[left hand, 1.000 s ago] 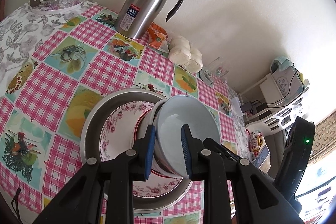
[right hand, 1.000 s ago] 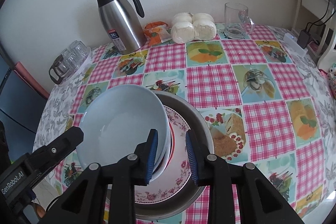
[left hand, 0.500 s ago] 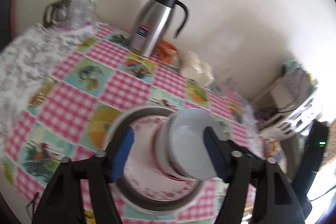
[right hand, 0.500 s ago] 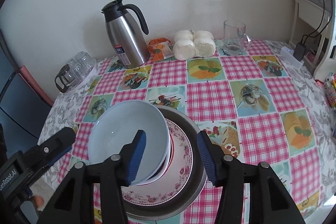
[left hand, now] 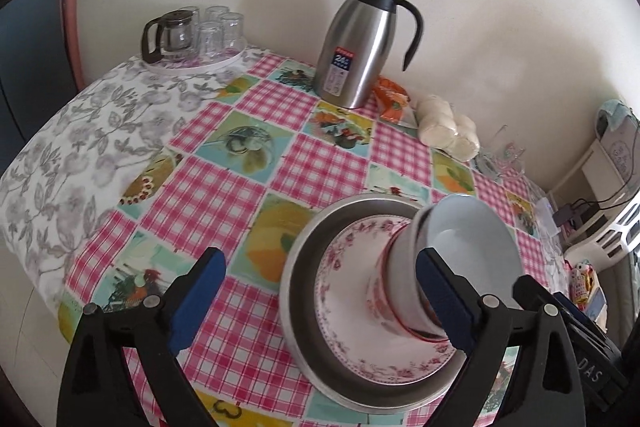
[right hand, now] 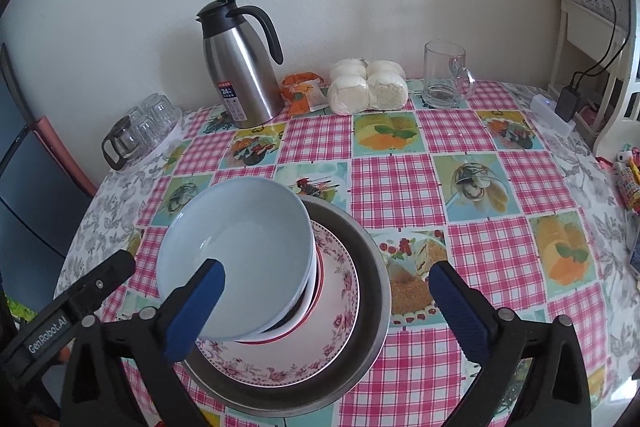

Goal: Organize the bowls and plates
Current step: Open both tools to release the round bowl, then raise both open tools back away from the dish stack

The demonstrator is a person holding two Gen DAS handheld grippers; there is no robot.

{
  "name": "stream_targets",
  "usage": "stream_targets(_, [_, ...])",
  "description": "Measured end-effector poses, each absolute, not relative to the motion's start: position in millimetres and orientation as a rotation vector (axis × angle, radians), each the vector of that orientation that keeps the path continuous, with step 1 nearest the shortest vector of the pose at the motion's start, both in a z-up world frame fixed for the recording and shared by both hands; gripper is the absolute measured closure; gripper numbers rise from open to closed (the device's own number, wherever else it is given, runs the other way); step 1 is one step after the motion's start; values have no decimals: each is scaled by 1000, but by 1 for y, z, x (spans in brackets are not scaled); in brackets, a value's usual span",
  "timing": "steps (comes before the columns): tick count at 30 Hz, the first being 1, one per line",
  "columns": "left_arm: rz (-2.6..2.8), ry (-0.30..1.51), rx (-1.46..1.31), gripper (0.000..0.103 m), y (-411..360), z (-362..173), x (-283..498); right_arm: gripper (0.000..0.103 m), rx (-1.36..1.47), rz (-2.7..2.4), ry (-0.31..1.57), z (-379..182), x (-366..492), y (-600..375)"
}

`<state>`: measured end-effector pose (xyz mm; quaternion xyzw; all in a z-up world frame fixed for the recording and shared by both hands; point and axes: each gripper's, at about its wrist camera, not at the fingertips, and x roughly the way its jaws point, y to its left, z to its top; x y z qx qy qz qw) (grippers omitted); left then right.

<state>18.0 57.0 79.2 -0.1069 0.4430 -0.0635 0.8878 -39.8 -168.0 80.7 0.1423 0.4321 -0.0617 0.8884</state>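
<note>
Both claws have spread since the earlier frames, where their blue pads sat close together at the bowl stack. Left gripper [left hand: 320, 301] now stands wide open and holds nothing; its right pad overlaps the stack in the picture, though contact cannot be judged. Right gripper [right hand: 326, 307] is likewise wide open and empty.

Pale blue bowl [right hand: 240, 247] tops a tilted stack of bowls, which rests on a floral plate [right hand: 340, 311] inside a metal basin [right hand: 376, 307]. From the right claw the stack lies just ahead, behind its left pad; from the left claw it lies ahead and to the right.

Left wrist view alone shows the red-patterned lower bowl [left hand: 384, 295] from the side. Right wrist view alone shows the glass mug [right hand: 446, 75] clearly, beyond the claw to the right, and the other tool's body marked "GenRobot.AI" [right hand: 48, 335].

Thermos jug [right hand: 240, 67], far ahead, carries a label reading "24". Beside it lie an orange packet [right hand: 302, 93] and wrapped white buns [right hand: 366, 87]. Checked tablecloth [right hand: 400, 183] covers the table.
</note>
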Motion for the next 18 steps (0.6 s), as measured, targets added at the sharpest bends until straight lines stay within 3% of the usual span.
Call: stream_targets(18, [-80,973,-150,6,56,58,-8,0,232,-91,859,74,-76,-160])
